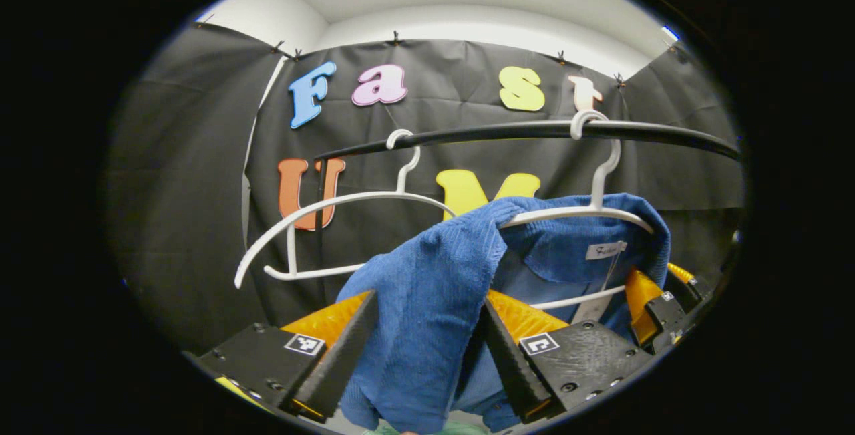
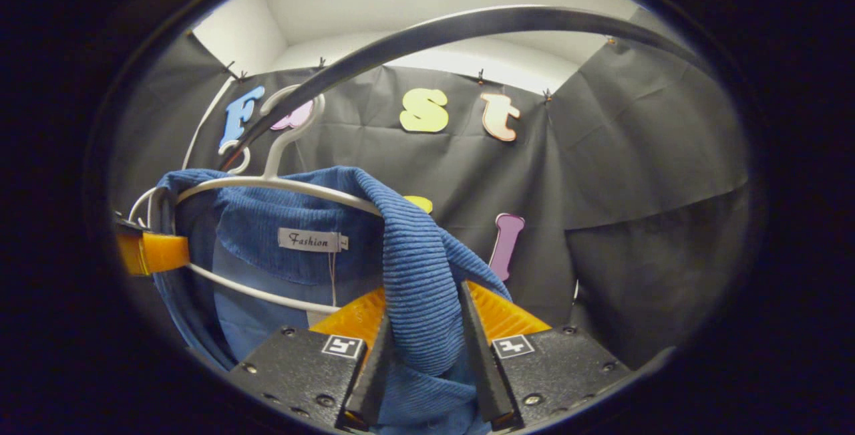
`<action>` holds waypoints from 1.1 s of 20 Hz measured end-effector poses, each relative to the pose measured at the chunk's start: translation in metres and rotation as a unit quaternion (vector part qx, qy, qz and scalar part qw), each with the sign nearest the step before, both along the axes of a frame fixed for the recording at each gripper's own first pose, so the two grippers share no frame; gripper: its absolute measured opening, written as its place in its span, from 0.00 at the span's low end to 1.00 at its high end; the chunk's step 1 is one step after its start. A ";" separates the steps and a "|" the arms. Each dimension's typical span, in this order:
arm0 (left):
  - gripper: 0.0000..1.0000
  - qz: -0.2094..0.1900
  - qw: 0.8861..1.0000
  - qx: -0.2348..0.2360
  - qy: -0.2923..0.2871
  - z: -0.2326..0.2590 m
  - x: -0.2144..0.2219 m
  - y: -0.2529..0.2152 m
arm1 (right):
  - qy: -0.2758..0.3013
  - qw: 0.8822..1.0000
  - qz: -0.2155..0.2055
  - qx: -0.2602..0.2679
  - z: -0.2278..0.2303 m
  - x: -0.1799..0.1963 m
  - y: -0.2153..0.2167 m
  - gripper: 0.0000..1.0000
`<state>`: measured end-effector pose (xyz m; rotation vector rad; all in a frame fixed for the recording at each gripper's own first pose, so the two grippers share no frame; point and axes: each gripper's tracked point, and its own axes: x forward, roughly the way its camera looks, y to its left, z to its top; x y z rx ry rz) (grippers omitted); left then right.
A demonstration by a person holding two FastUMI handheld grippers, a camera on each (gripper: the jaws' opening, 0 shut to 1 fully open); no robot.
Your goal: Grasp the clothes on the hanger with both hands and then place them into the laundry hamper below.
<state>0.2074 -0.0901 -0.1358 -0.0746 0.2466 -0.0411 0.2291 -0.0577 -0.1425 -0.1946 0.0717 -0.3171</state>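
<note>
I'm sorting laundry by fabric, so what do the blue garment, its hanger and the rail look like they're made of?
Blue garment: likely cotton corduroy or a ribbed knit, matte, judging by its fine parallel ridges. White hanger: probably plastic or coated wire, being thin, smooth and slightly glossy. Black rail: looks like painted or coated metal tube, with a smooth, dull sheen.

both rigs look the same tbh: the left hand-held gripper point(image 1: 427, 348) and right hand-held gripper point(image 2: 422, 361) each have chunky black textured blocks with screws, a little square black-and-white marker tag per side, and orange plastic behind the ridged wedge fingers.
</note>
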 end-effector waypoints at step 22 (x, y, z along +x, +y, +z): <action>0.04 -0.065 0.997 0.026 -0.029 0.095 -0.013 0.058 | 0.047 0.997 -0.013 -0.061 0.065 -0.067 -0.019 0.08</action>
